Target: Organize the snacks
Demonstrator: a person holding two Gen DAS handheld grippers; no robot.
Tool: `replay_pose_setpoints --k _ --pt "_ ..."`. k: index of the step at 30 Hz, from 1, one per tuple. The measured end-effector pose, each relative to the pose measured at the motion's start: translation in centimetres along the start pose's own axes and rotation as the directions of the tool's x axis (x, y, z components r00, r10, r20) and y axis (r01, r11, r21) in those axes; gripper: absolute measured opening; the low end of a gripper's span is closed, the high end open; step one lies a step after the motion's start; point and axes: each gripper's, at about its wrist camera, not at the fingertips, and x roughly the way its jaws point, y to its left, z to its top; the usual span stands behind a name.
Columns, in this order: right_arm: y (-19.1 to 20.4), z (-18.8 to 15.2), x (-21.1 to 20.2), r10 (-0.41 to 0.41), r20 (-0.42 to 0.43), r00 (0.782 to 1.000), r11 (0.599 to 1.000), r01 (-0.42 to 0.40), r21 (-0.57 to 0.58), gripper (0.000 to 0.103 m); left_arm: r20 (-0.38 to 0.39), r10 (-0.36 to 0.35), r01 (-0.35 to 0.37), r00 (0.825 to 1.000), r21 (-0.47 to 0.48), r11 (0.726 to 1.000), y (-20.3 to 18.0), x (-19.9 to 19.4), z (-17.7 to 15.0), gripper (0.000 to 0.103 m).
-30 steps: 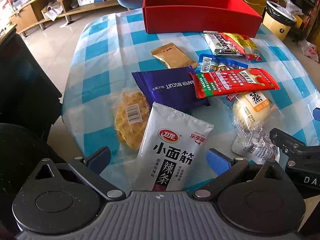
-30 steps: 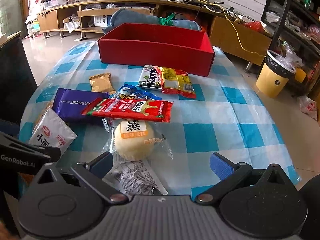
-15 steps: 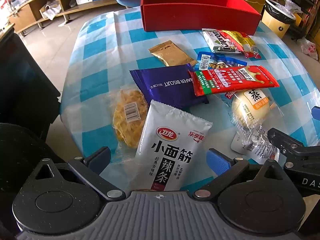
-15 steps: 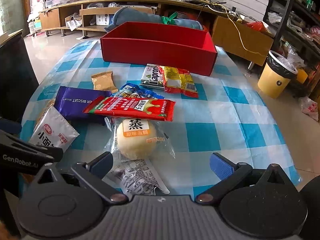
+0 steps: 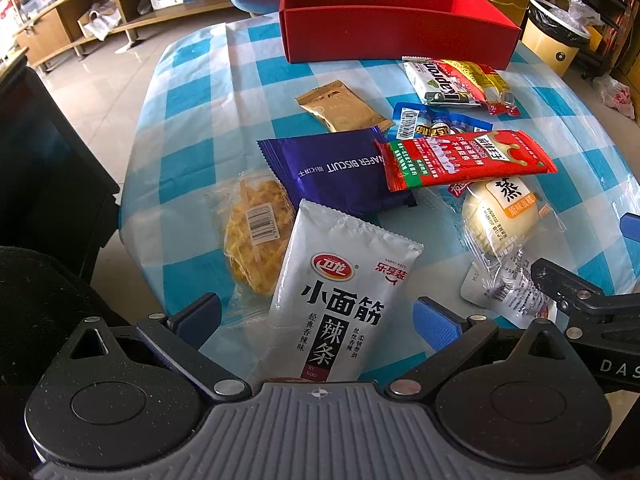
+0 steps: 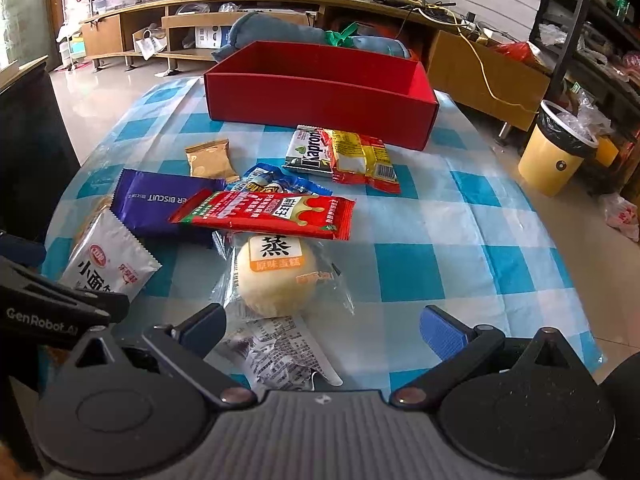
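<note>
Snack packets lie spread over a blue-and-white checked tablecloth point(image 5: 192, 128), in front of an empty red box point(image 5: 392, 20) point(image 6: 320, 92) at the far end. My left gripper point(image 5: 318, 316) is open, its fingers on either side of a white spicy-strip packet point(image 5: 340, 296) point(image 6: 108, 264). My right gripper point(image 6: 324, 326) is open just short of a wrapped steamed cake point(image 6: 276, 276) point(image 5: 500, 216). Further off lie a purple wafer biscuit pack point(image 5: 340, 172), a long red packet point(image 5: 464, 158) point(image 6: 268, 212), a gold sachet point(image 5: 340, 106) and a clear bag of yellow crisps point(image 5: 256, 236).
A white-green packet and a yellow-red one point(image 6: 344, 154) lie by the box, with a blue packet point(image 6: 276, 182) below them. A yellow bin point(image 6: 556, 152) stands on the floor to the right. A black chair point(image 5: 48, 184) is at the table's left edge, with wooden shelves point(image 6: 132, 28) behind.
Both grippers have crept slightly forward toward the snacks, so the packets sit a little lower and nearer in each view. Both stay open and nothing has been picked up.
</note>
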Motion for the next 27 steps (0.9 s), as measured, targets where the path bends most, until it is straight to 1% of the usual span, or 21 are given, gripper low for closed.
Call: replay_pose_setpoints --k 14,18,27 --pt "0.3 0.1 0.1 0.026 -0.014 1.0 0.999 -0.027 -0.019 0.098 -0.015 -0.007 0.007 1.0 0.011 1.0 -0.2 0.3 -0.1 0.103" --pt "0.2 0.1 0.4 0.048 -0.034 0.998 0.999 -0.049 -0.021 0.098 -0.033 -0.013 0.014 0.999 0.023 1.0 -0.3 0.6 0.0 0.103" --pt "0.2 0.3 0.7 0.059 -0.049 0.997 0.998 -0.06 -0.02 0.098 -0.071 -0.016 0.018 0.997 0.021 1.0 -0.2 1.3 -0.1 0.102"
